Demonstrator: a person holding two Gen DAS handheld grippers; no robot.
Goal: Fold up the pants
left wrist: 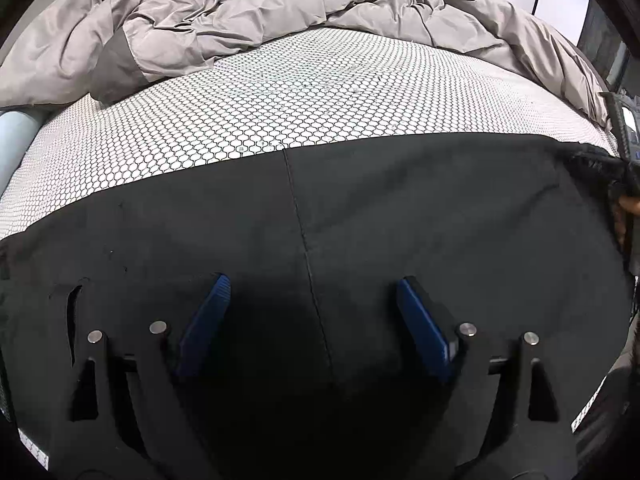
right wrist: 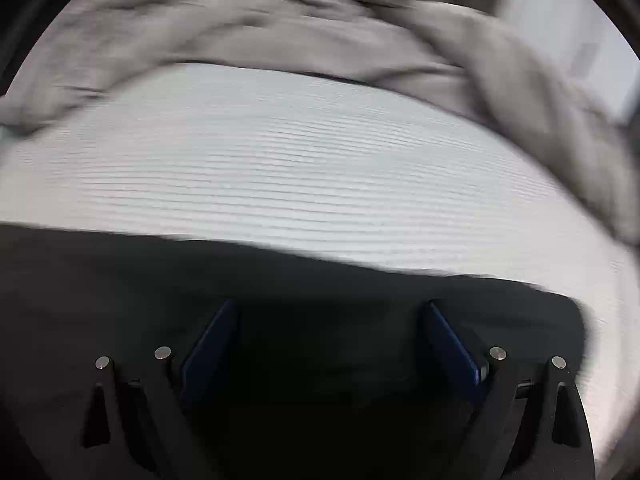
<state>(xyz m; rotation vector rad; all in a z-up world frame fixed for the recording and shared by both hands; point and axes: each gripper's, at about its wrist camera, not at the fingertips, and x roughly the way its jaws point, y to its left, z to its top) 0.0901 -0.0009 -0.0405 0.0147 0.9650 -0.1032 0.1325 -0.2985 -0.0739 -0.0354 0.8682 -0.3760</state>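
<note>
The black pants (left wrist: 400,208) lie flat on the bed (left wrist: 280,92), long axis running 9 to 3 o'clock. Left hand-held gripper (left wrist: 312,292) and right hand-held gripper (right wrist: 332,316) hover spread wide above them.

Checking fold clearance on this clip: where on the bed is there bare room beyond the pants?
One free band: the patterned sheet between the far edge of the black pants and the crumpled grey duvet. The duvet crowds the back and right side. Both open claws, left and right, sit over the pants.
</note>
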